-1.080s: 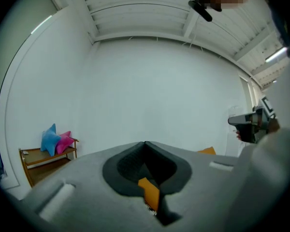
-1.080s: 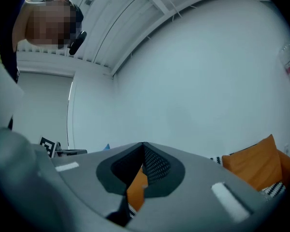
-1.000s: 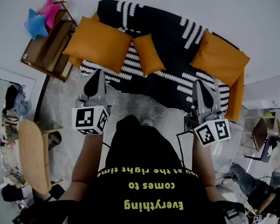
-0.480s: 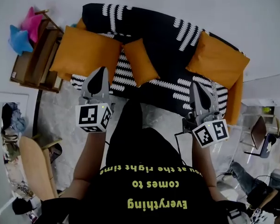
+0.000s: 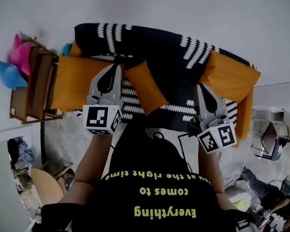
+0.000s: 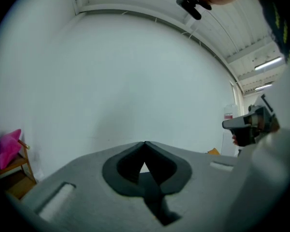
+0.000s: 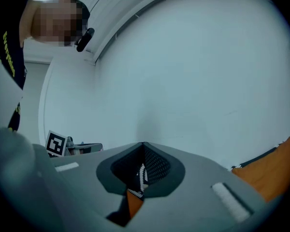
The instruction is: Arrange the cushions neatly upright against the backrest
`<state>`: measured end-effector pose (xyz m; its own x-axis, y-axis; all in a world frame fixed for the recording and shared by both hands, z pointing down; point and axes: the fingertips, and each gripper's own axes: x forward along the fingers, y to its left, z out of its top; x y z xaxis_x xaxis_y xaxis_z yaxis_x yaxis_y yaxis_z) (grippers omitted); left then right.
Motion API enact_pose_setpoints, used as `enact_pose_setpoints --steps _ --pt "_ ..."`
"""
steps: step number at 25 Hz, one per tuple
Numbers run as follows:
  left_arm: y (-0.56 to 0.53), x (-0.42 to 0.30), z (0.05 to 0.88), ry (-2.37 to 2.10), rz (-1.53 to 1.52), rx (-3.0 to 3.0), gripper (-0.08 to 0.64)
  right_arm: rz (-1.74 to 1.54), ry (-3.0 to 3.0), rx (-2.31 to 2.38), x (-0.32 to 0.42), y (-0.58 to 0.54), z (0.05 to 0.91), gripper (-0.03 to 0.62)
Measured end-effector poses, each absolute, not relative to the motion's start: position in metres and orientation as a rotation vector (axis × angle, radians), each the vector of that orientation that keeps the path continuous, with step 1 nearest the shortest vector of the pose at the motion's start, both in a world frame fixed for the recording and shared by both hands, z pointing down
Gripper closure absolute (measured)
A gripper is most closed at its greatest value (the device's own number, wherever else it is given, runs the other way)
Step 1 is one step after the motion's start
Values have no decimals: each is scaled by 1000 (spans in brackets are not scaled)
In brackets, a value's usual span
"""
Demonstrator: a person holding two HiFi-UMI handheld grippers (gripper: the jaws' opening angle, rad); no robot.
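A black sofa with white stripes [image 5: 164,57] stands against the wall in the head view. A big orange cushion [image 5: 72,83] lies at its left end, a small orange cushion [image 5: 146,87] in the middle, and another big orange cushion [image 5: 232,76] at its right end. My left gripper [image 5: 116,67] is shut and empty, its tip over the gap between the left and middle cushions. In front of the right cushion, my right gripper [image 5: 199,87] is shut and empty too. The left gripper view shows shut jaws against the white wall [image 6: 145,142]. The right gripper view shows shut jaws [image 7: 143,143] and an orange cushion edge [image 7: 275,170].
A wooden side shelf [image 5: 36,88] stands left of the sofa with a pink star pillow [image 5: 19,54] and a blue one [image 5: 8,75] on it. A white cabinet [image 5: 275,98] and a chair [image 5: 271,138] are at the right. The person's black shirt fills the foreground.
The person has stepped closer to the sofa. Both shut grippers have moved forward over the seat, the left one farther, from the floor in front to between the left and middle cushions.
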<state>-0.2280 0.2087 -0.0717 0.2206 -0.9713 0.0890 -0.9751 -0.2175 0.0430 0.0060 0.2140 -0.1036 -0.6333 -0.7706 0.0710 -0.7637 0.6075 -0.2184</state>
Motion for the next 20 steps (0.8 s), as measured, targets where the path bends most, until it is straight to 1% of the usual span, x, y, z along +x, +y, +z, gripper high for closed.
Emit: enact_pose_setpoints --steps 4,11,17,20 --pt "163 -235 -66 -1845 87 2421 560 -386 2783 -1349 -16 181 -98 581" --pt "117 -232 -35 -1763 141 2418 560 -498 2770 -1430 -14 143 -64 581" --pt "82 -222 12 -1745 243 2359 560 -651 2766 -1450 1 108 -11 581" --pt "67 -220 46 -1743 278 2348 560 -752 2787 -1447 2 101 34 581"
